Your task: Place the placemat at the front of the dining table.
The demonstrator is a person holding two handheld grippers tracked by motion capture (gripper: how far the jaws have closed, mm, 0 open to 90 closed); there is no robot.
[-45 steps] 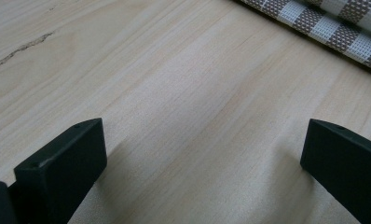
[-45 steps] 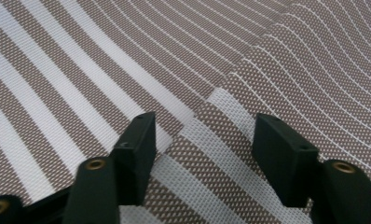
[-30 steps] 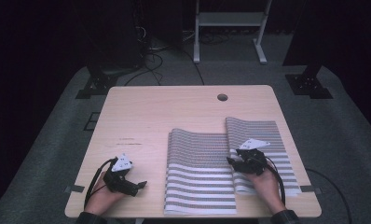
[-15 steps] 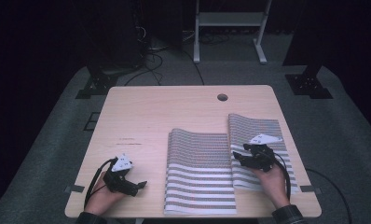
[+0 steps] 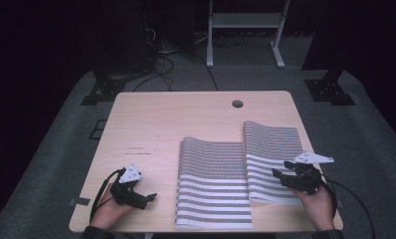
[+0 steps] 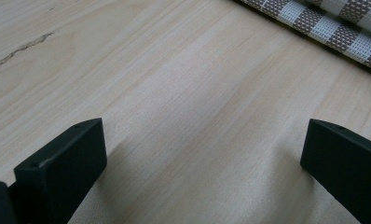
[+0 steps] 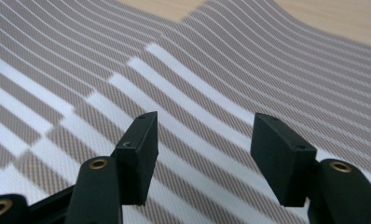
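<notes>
Two striped woven mats lie flat on the wooden table (image 5: 176,124): one in the middle (image 5: 213,184), one to its right (image 5: 273,142), their edges meeting. My right gripper (image 5: 279,175) hovers over the right mat's near right part and points left. Its jaws are open with nothing between them, and the stripes (image 7: 197,70) run under them (image 7: 204,126). My left gripper (image 5: 147,199) rests at the table's near left, open over bare wood (image 6: 202,140). The middle mat's edge (image 6: 342,23) shows beyond it.
A round cable hole (image 5: 237,104) sits near the table's far edge. The table's far half is bare wood. Stands, cables and a white frame (image 5: 241,30) are on the dark floor behind the table.
My right gripper has moved to the right, from near the seam between the mats toward the right mat's outer edge. The left gripper has stayed put.
</notes>
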